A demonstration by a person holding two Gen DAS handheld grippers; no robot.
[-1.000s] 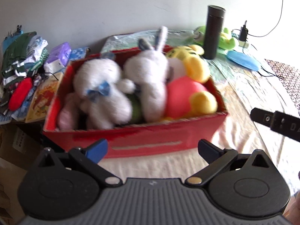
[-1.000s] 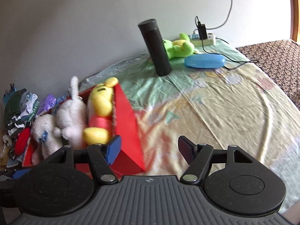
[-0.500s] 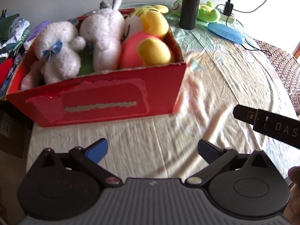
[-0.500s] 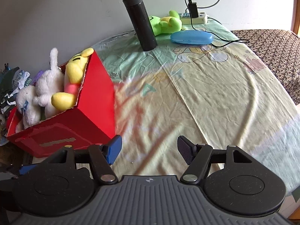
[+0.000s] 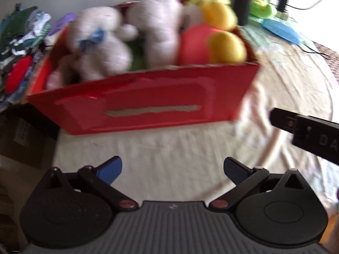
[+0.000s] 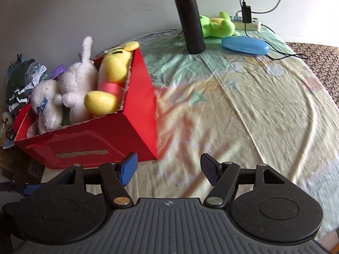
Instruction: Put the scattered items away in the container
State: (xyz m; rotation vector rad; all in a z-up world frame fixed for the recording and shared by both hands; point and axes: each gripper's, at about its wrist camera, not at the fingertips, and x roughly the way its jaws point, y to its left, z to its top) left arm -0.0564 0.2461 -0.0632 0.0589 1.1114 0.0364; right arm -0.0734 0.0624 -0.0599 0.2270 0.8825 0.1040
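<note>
A red box [image 5: 148, 103] [image 6: 95, 139] stands on the table's left side, full of plush toys: two white rabbits [image 5: 101, 42] [image 6: 78, 89] and a yellow bear in a pink shirt [image 5: 216, 36] [image 6: 112, 74]. A green plush toy [image 6: 218, 24] [image 5: 261, 8] lies at the far end, outside the box. My left gripper [image 5: 172, 168] is open and empty, held in front of the box. My right gripper [image 6: 168, 168] is open and empty, near the box's right corner; part of it shows in the left wrist view [image 5: 305, 130].
A tall black flask [image 6: 189, 21] stands at the back beside the green toy. A blue case [image 6: 244, 45] and a white power strip [image 6: 246, 22] with a cable lie behind. Clothes [image 6: 19, 84] are piled left of the box. A patterned sheet [image 6: 254, 105] covers the table.
Both grippers have pulled back from the box and stayed open and empty. The left wrist view then tilted up toward the box. The box and toys have not moved.
</note>
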